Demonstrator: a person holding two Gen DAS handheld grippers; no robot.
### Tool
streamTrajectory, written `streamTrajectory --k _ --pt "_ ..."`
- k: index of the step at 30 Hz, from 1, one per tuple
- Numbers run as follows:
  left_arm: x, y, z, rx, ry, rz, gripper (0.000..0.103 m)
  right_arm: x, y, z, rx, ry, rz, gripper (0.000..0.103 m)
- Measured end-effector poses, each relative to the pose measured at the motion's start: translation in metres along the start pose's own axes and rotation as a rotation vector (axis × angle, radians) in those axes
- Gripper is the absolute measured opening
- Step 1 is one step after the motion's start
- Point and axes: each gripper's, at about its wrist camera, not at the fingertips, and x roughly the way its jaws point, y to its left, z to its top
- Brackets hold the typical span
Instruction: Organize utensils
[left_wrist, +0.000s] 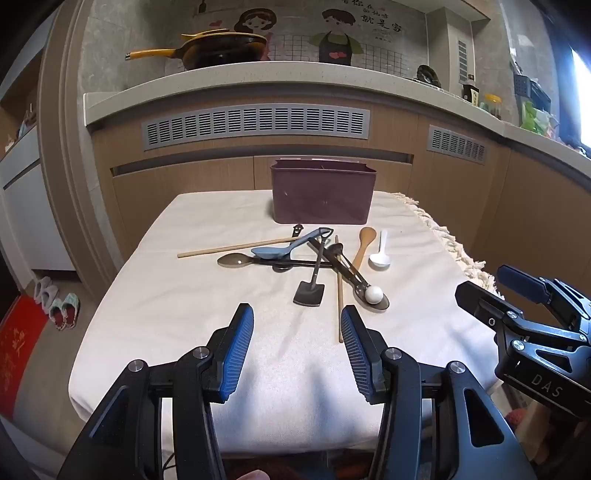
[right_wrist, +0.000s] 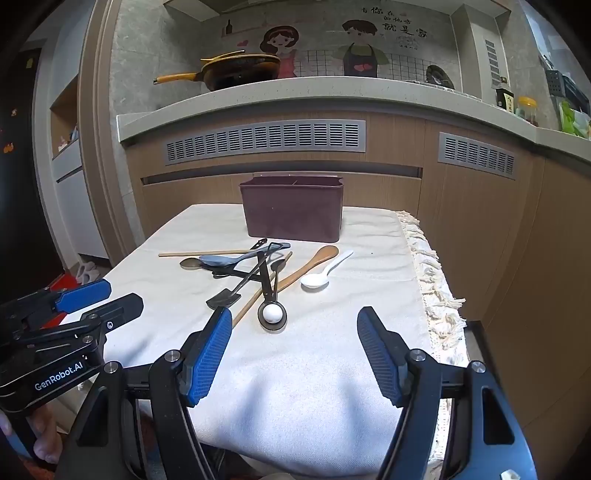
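A pile of utensils lies on the white tablecloth: a blue spoon, a white spoon, a wooden spoon, wooden chopsticks, a black spatula and a dark ladle holding a white ball. A maroon utensil holder stands behind them, also in the right wrist view. My left gripper is open and empty, near the front of the pile. My right gripper is open and empty, just short of the white ball.
The table's fringed right edge drops off near the right gripper. Wooden kitchen cabinets stand behind the table. A yellow-handled pan sits on the counter above. Slippers lie on the floor at left.
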Motion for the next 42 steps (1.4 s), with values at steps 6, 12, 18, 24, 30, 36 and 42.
streamTrajectory --k 6,12,18,24,30,36,42 --pt "0.0038 -0.0027 0.0008 0.001 -0.001 -0.002 0.050 0.0008 -0.0020 -0.0003 0.003 0.003 0.000 0.068" --pt "0.0033 -0.0047 -0.0022 -0.002 -0.002 0.001 0.050 0.0010 -0.0024 -0.0003 0.003 0.004 -0.001 0.068" --pt "0.0031 -0.0043 -0.0028 -0.004 -0.005 0.000 0.050 0.0010 -0.0024 -0.0003 0.003 0.005 0.000 0.068" --pt "0.0013 -0.0043 -0.0015 -0.006 -0.003 -0.002 0.050 0.0013 -0.0029 -0.0004 0.004 0.005 0.000 0.068" --pt "0.0013 -0.0040 -0.0013 -0.007 -0.004 -0.003 0.050 0.0012 -0.0029 -0.0002 0.004 0.005 0.001 0.068" --pt "0.0017 -0.0049 -0.0012 -0.008 -0.003 -0.005 0.050 0.0010 -0.0037 -0.0002 0.006 0.007 0.000 0.068" --pt "0.0008 -0.0050 -0.0017 -0.011 -0.003 -0.004 0.050 0.0013 -0.0040 -0.0003 0.005 0.007 -0.001 0.068"
